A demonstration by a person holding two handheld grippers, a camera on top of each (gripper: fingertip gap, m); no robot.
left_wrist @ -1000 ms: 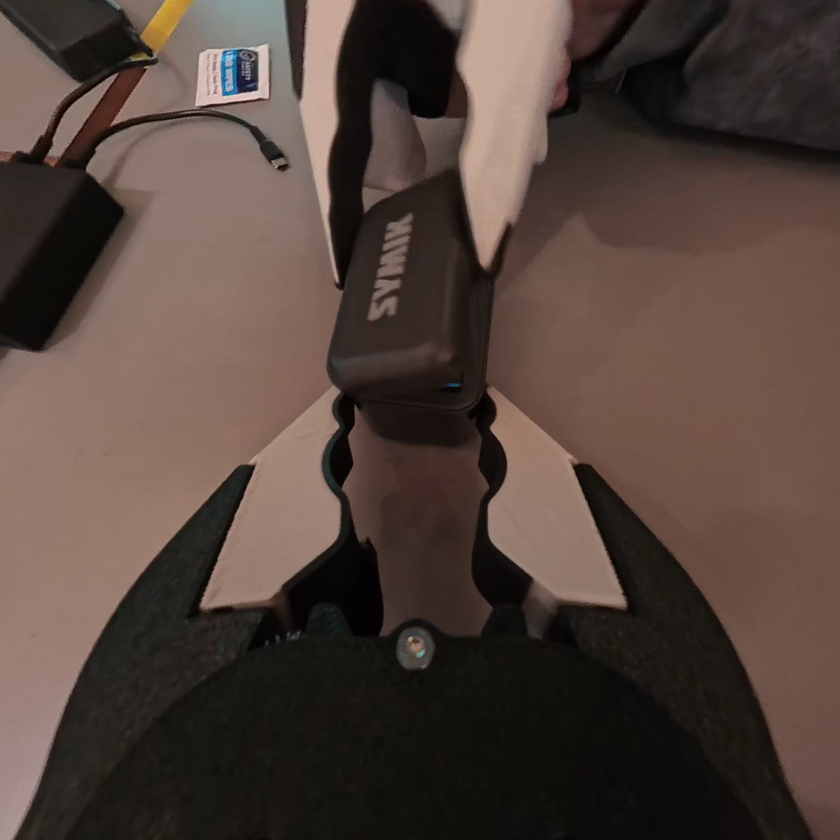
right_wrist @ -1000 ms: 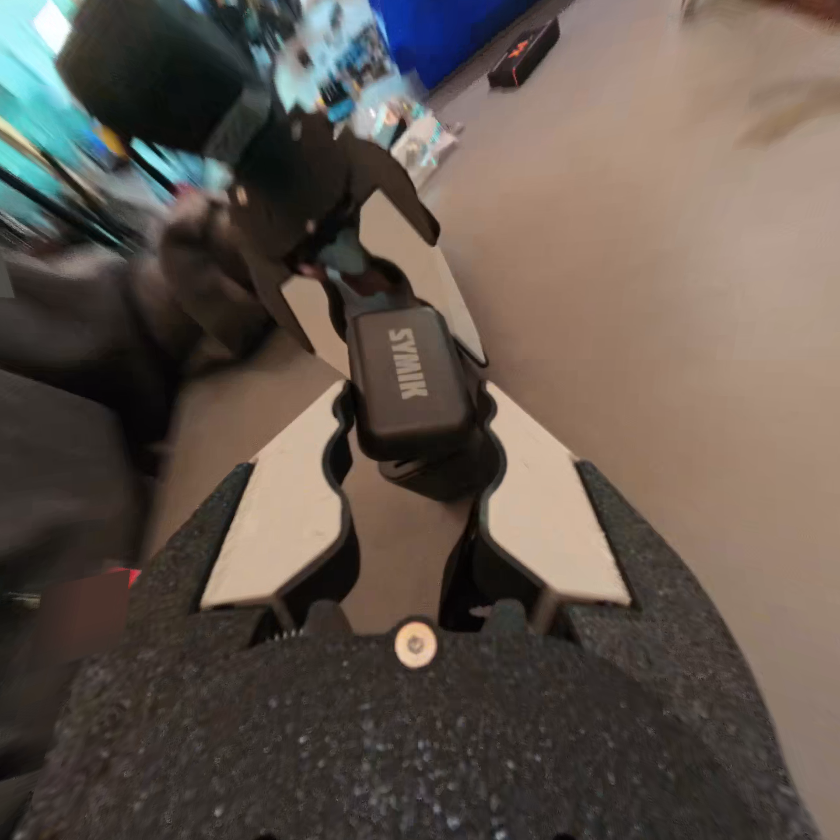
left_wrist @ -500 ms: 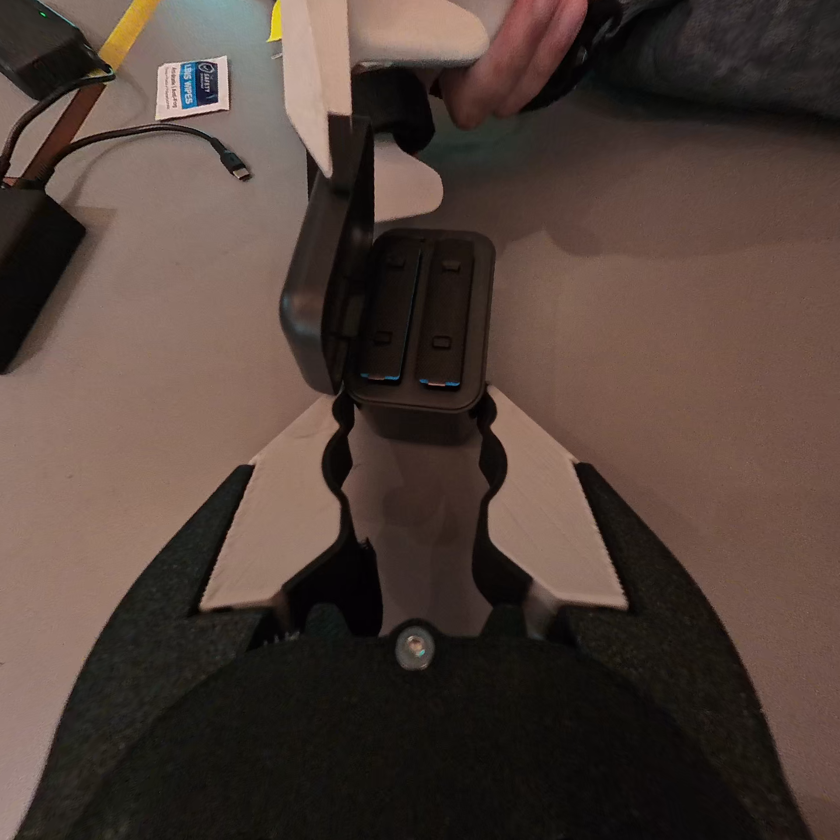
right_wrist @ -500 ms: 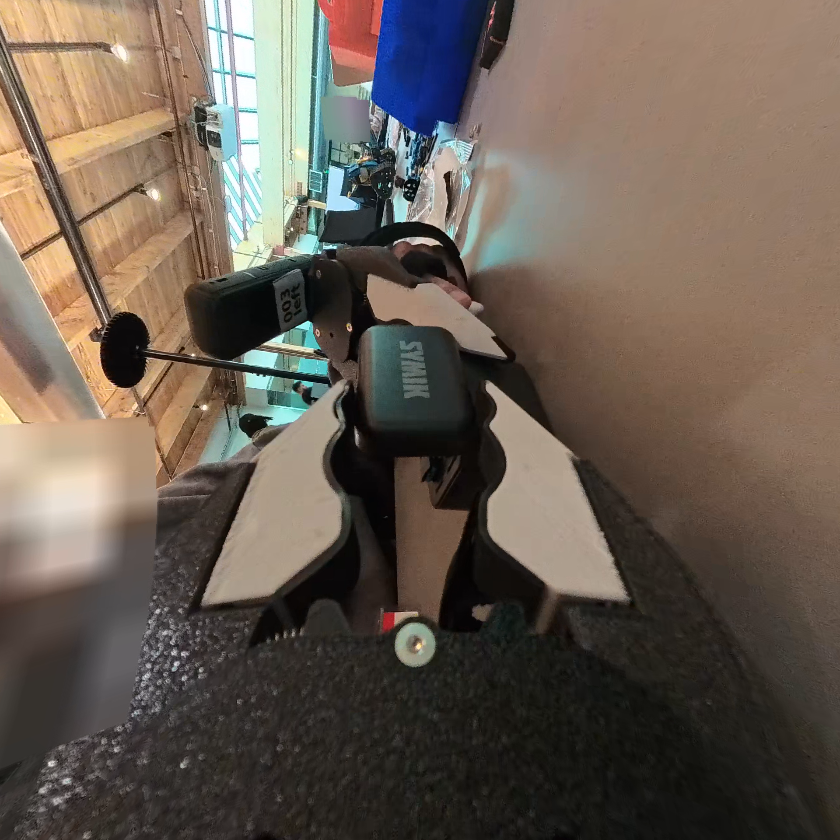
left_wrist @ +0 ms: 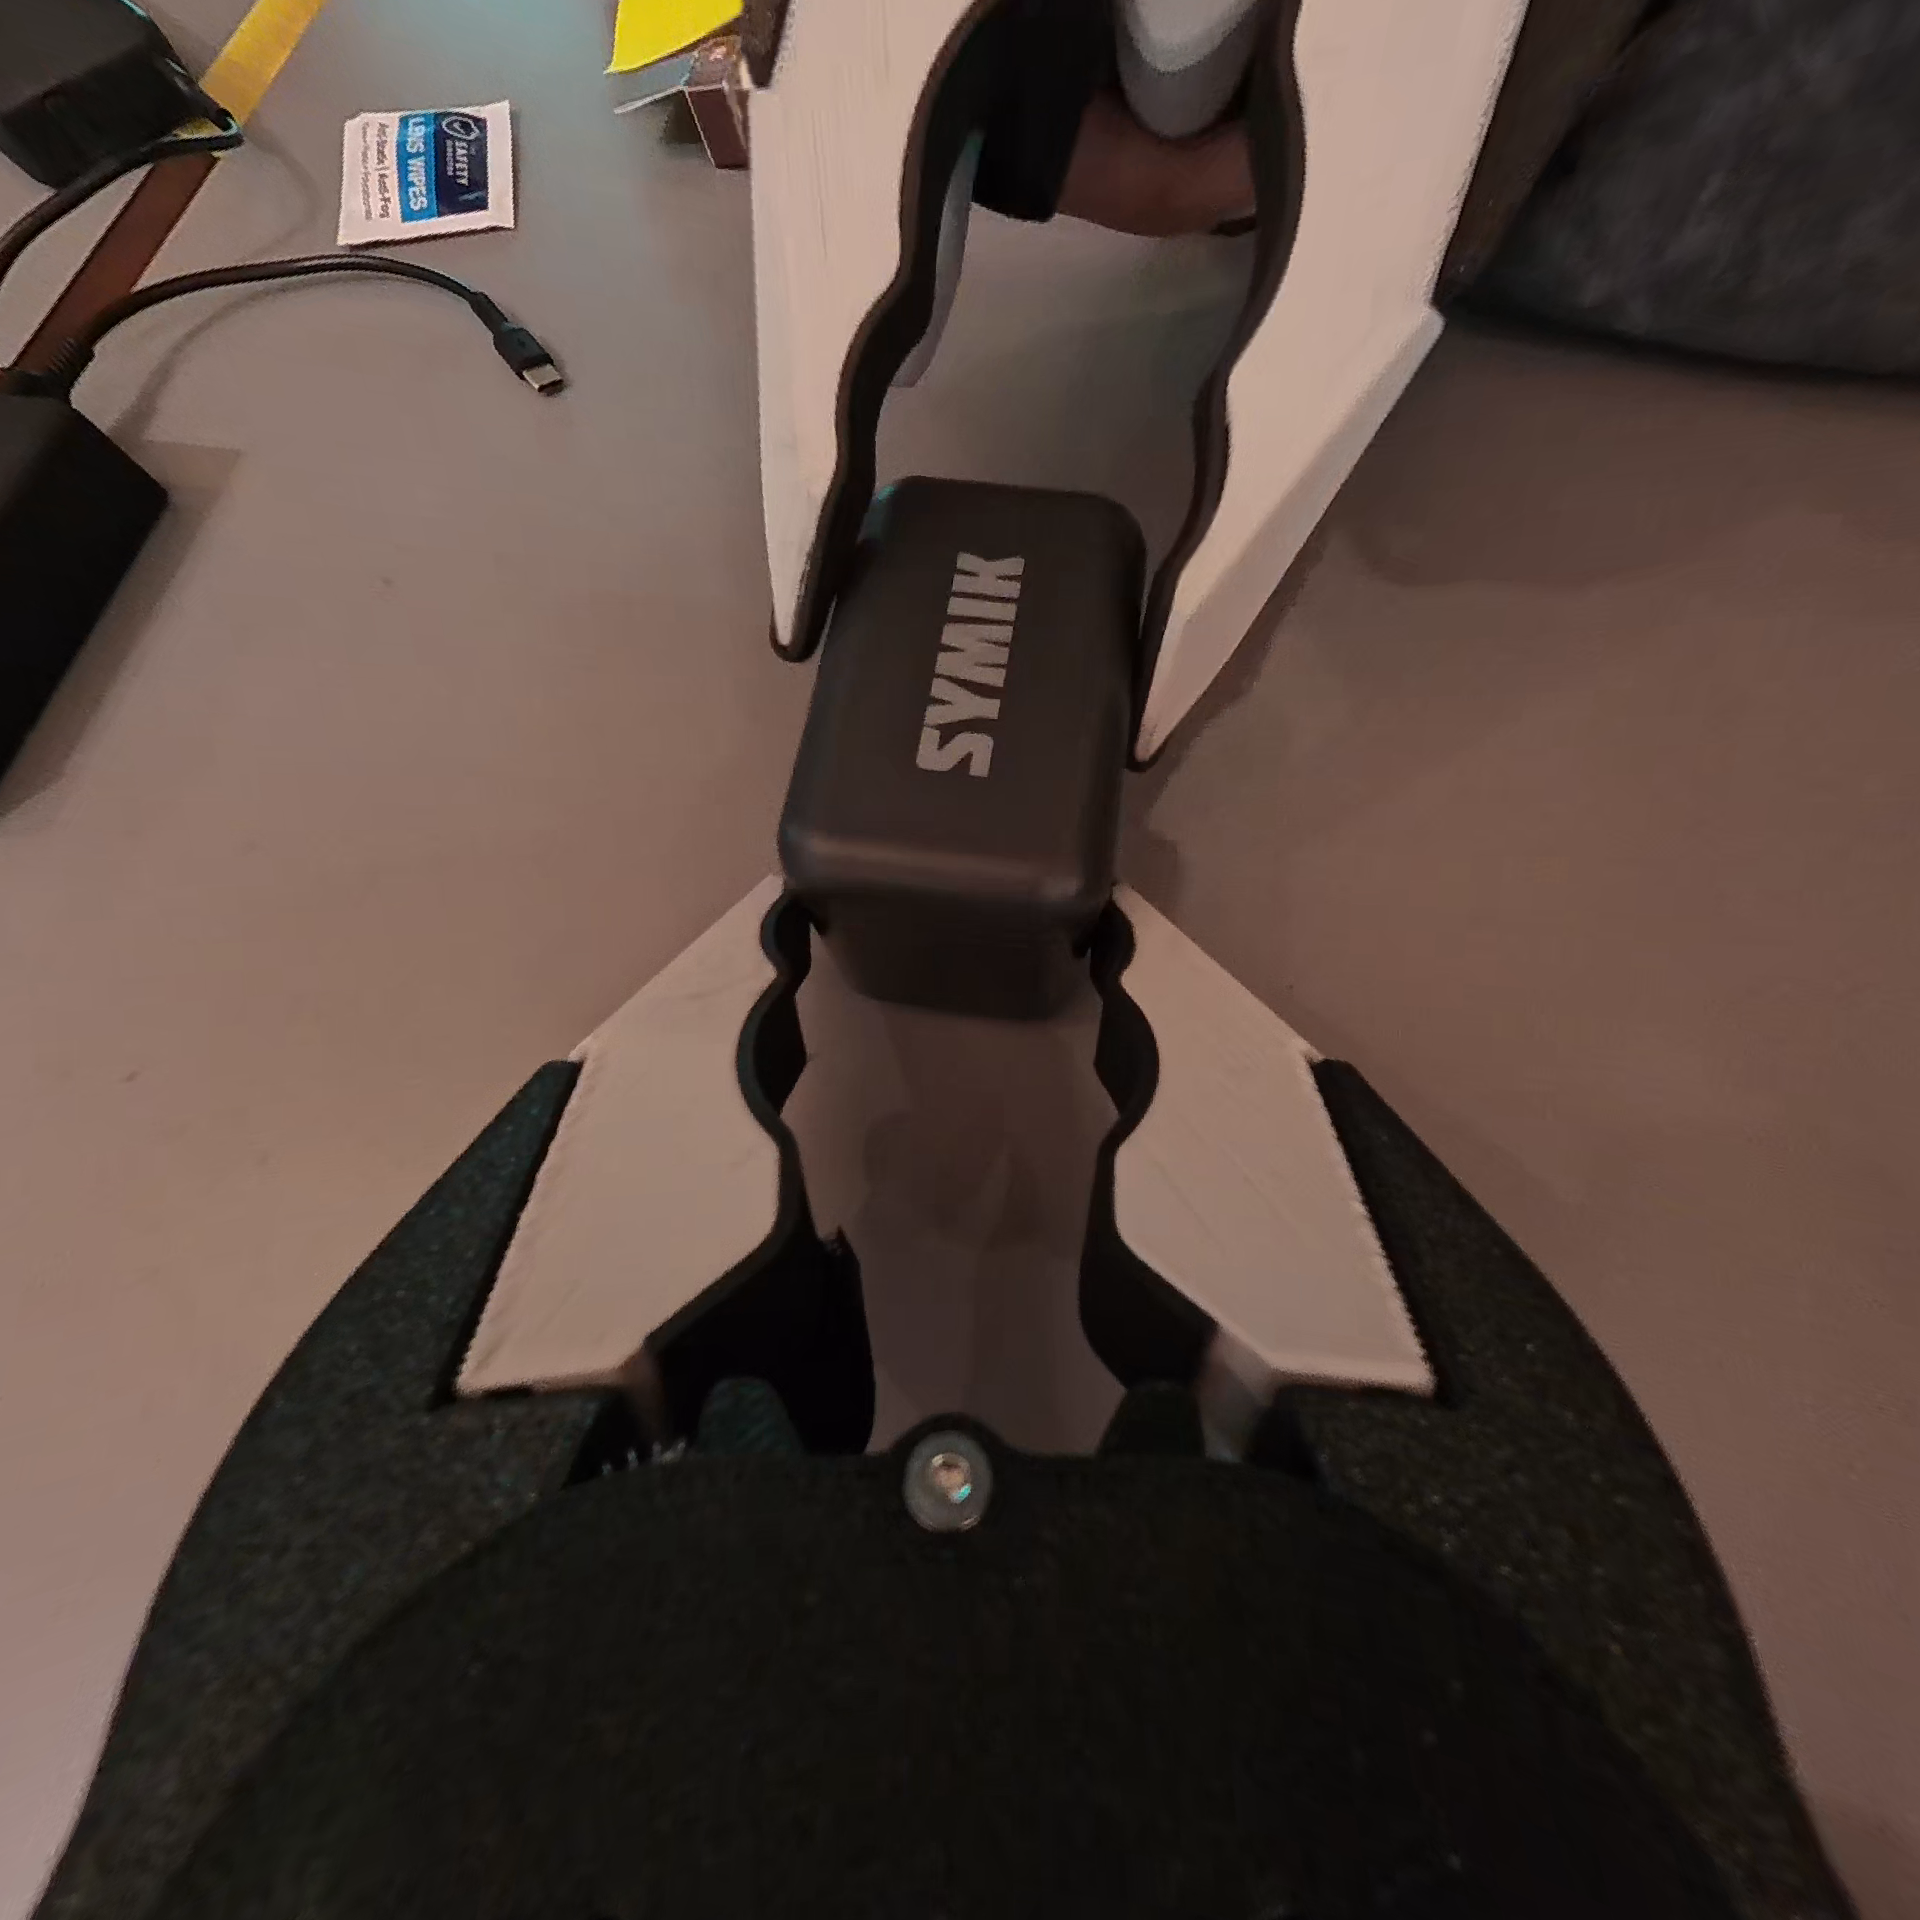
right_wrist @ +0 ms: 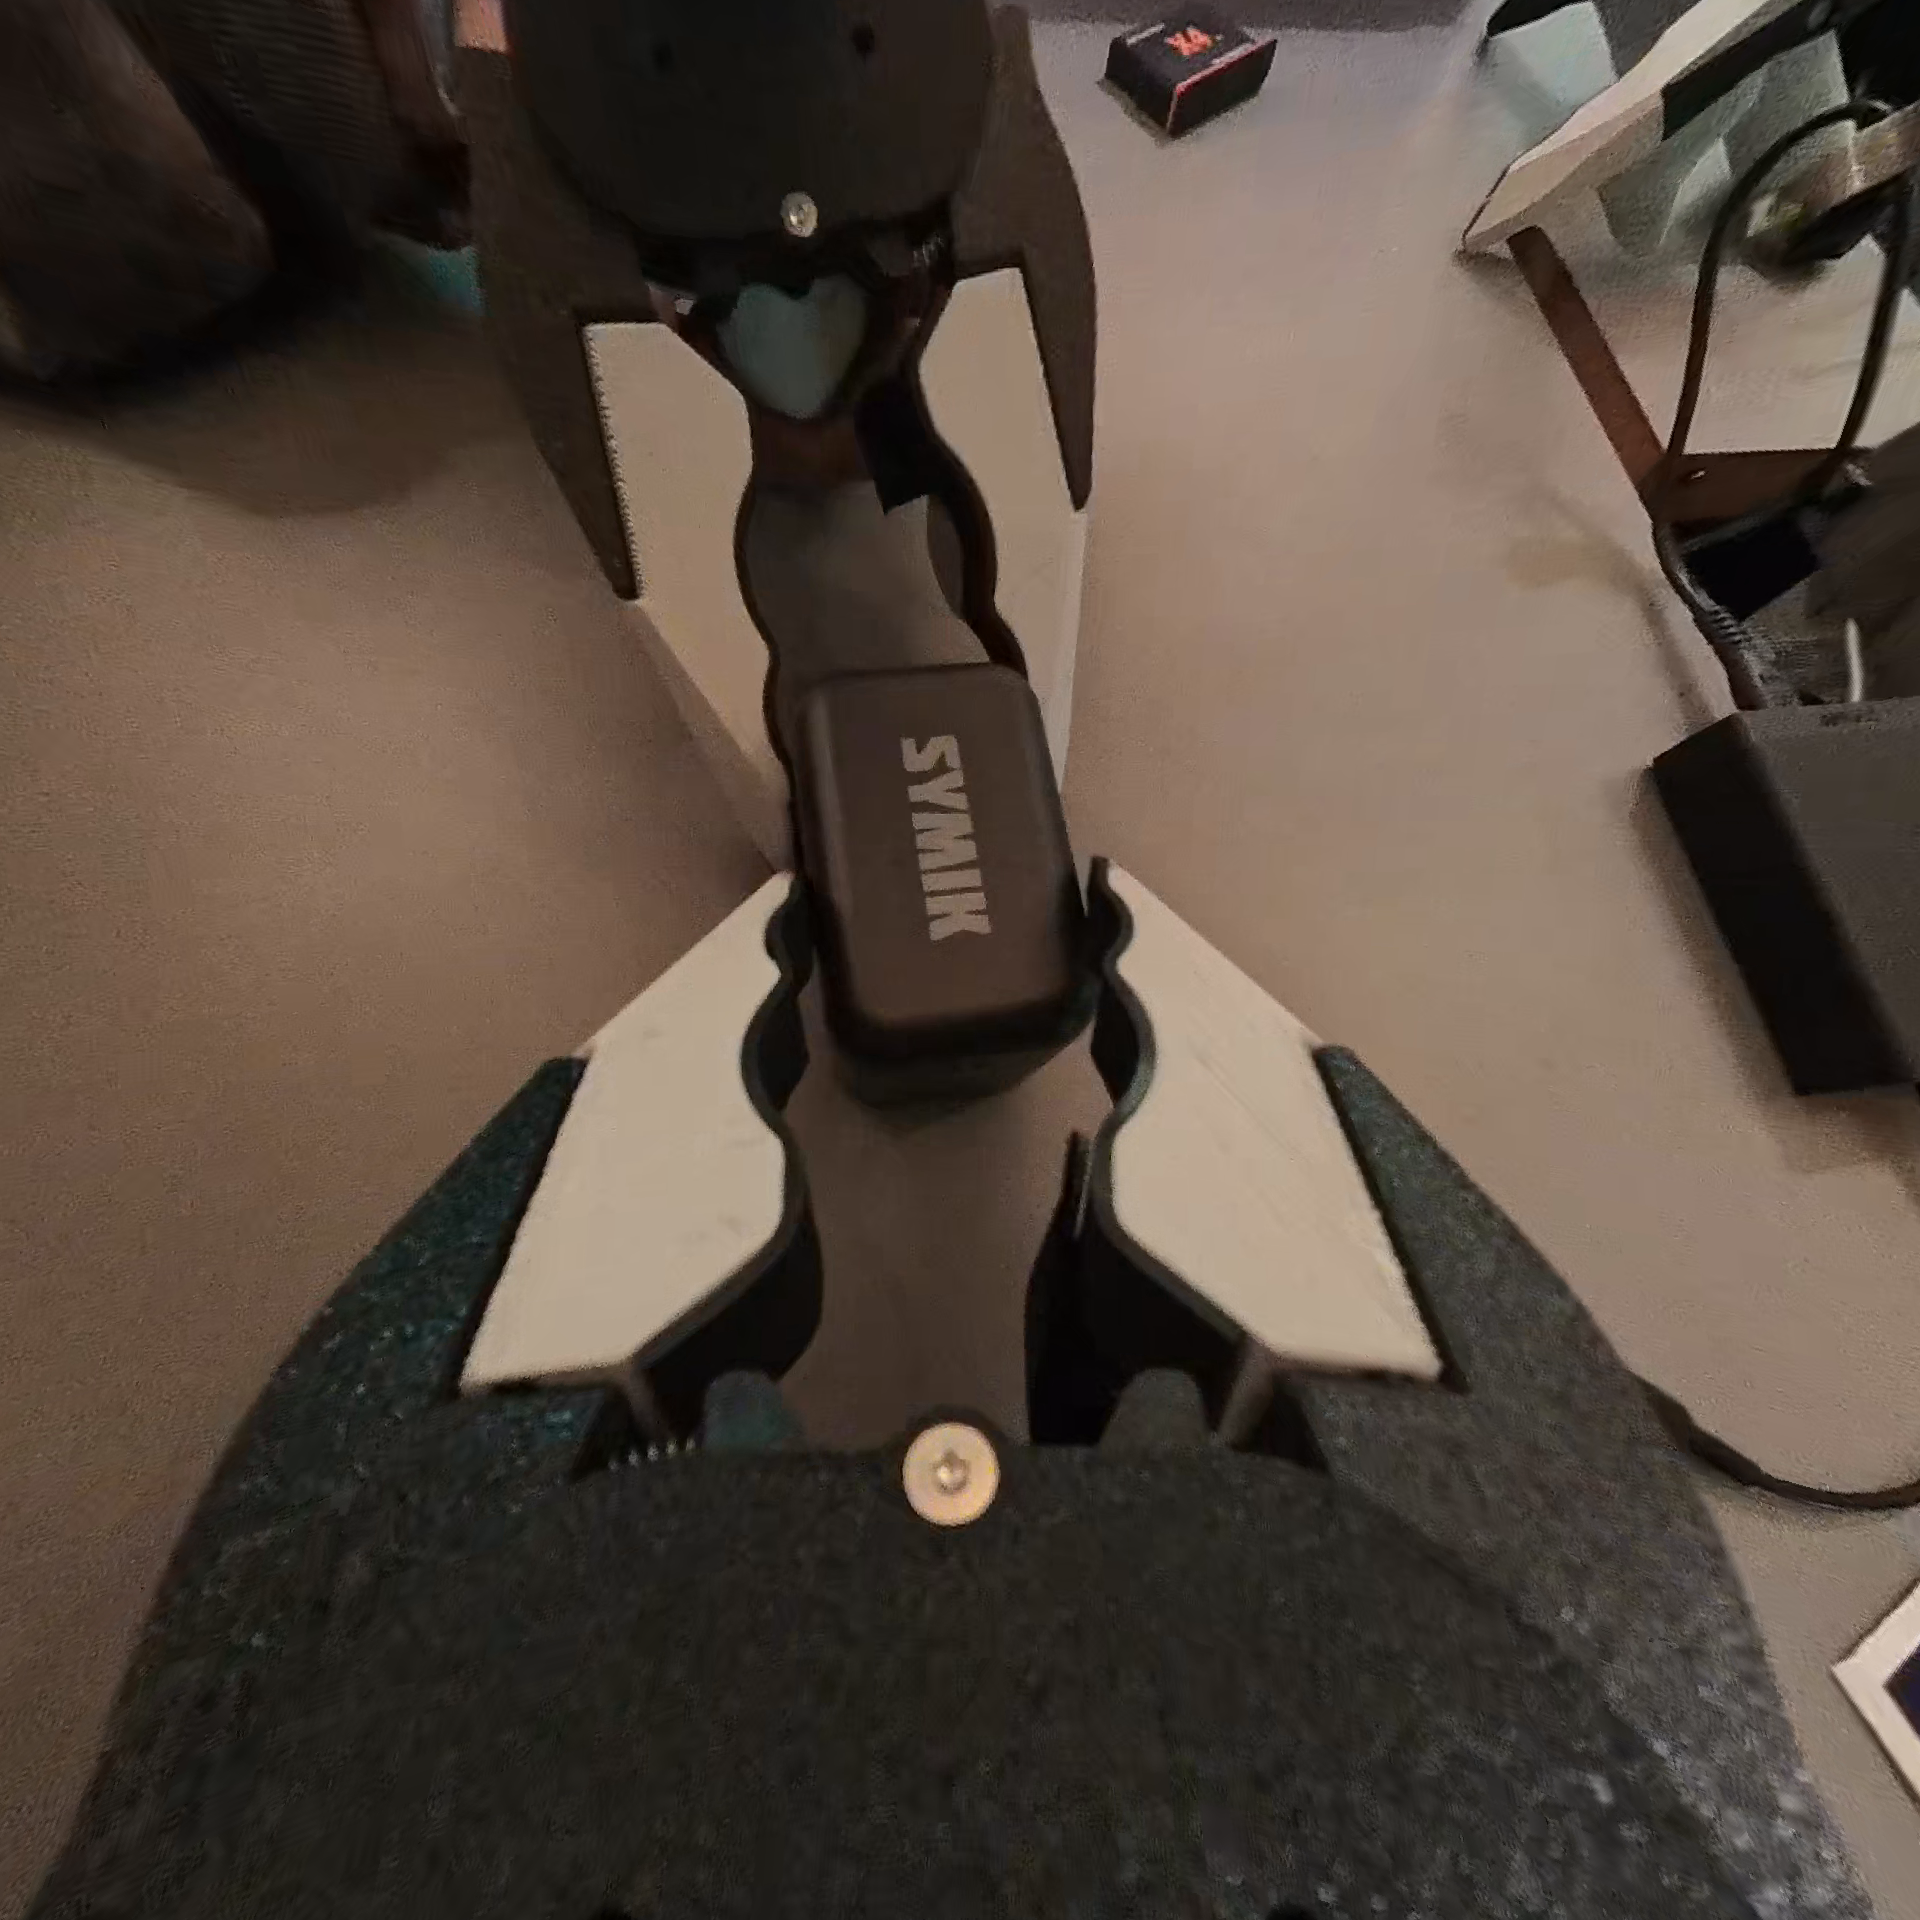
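- Your left gripper [left_wrist: 948, 925] has its white fingertips clamped on the near end of a black lidded case [left_wrist: 961, 717], pinching the lower body just under the lid.
- Your right gripper [right_wrist: 940, 935] comes in from the opposite end, its tips straddling the same case [right_wrist: 935, 883]. In its own view they sit against the sides; in the left wrist view the right gripper [left_wrist: 971, 686] shows a small gap at one tip, so whether it is truly gripping cannot be told.
- The case's lid is down, so its contents are hidden. It bears pale lettering on top.
- Whether the case rests on the grey tabletop [left_wrist: 1558, 831] or is held just above it is hard to make out.
- The two grippers face each other nose to nose, both angled down along the case's long axis.
- Behind the right gripper in the left wrist view, the hand holding it is mostly cut off by the top edge.
- Well apart on the left lie a black cable with a loose plug [left_wrist: 530, 369], a white wipe sachet [left_wrist: 426, 171] and a black box [left_wrist: 52, 561], cropped at the edge.
- In the right wrist view, a dark box [right_wrist: 1808, 894] and cables [right_wrist: 1704, 395] sit off to the right, and a small black-and-red box [right_wrist: 1190, 62] lies far back.
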